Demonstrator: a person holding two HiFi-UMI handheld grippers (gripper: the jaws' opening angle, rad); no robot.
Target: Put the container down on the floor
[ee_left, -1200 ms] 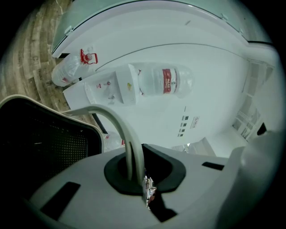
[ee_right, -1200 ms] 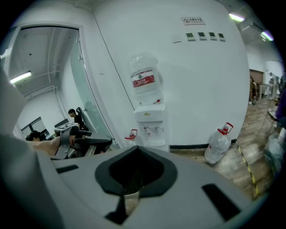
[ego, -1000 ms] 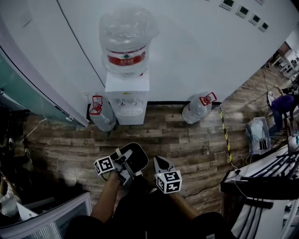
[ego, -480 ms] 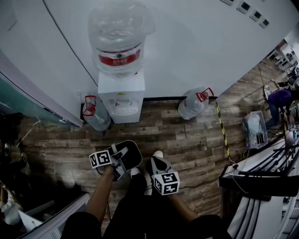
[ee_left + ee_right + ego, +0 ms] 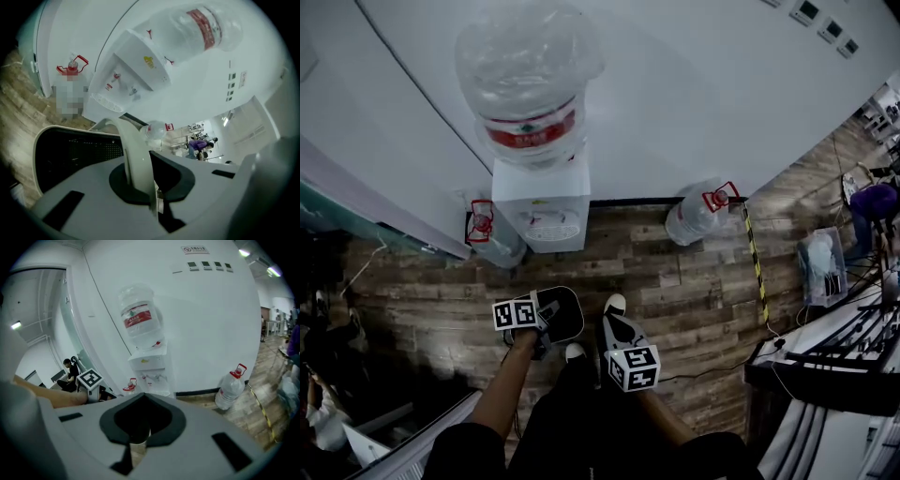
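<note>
The left gripper (image 5: 542, 326) fingers are clamped on the white rim of the rounded black plastic container (image 5: 565, 312), held above the grained wood-plank floor (image 5: 694, 281). The right gripper (image 5: 619, 330) fingers are closed together, empty.

Office or lab-type workplace, open floor. Water dispenser (image 5: 539, 211) with inverted bottle (image 5: 525, 84) against white wall (image 5: 694, 103); spare jugs (image 5: 698, 214) on wood-plank floor (image 5: 675, 281). Wall control panels (image 5: 206, 265), yellow-black floor tape (image 5: 755, 272), cable bundles (image 5: 839, 352) at right, seated person (image 5: 70, 366) off left

dim overall; white wall (image 5: 694, 84) brightest, floor (image 5: 694, 300) murky; container (image 5: 565, 316) black, detailless; fisheye edges vignetted, bent.
</note>
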